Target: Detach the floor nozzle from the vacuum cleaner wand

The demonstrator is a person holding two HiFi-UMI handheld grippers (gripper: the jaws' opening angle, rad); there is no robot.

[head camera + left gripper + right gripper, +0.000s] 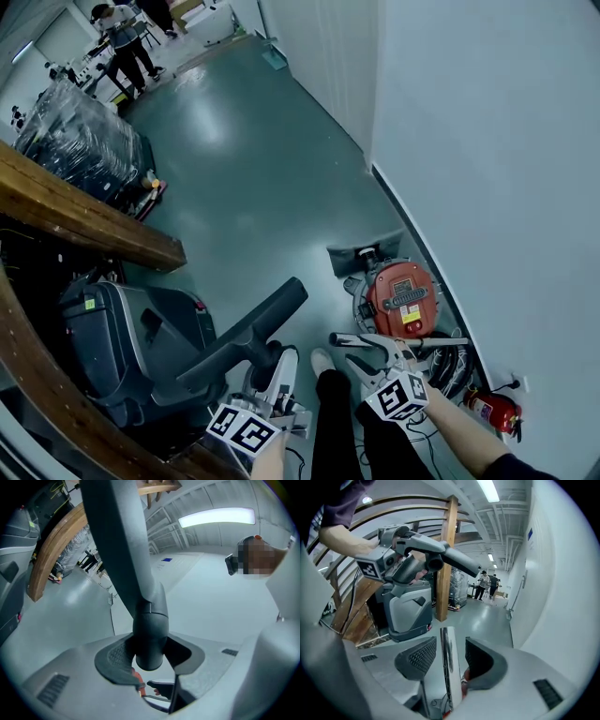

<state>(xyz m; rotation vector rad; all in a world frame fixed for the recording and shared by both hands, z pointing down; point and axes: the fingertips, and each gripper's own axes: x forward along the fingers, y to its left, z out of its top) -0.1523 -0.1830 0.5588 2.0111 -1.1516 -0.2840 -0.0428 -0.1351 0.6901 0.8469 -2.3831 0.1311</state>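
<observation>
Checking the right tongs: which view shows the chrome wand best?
The right gripper view: the chrome wand runs close-up between the right gripper's tongs, with gaps either side. The head view shows it small, by the red vacuum. The left gripper view doesn't clearly show it.

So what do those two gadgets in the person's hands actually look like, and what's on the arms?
The left gripper and the right gripper are both light grey plastic. Each has two jaws tipped with dark, finely textured pads. Each also carries a white cube printed with black square markers. The person wears dark sleeves that leave the forearms bare.
</observation>
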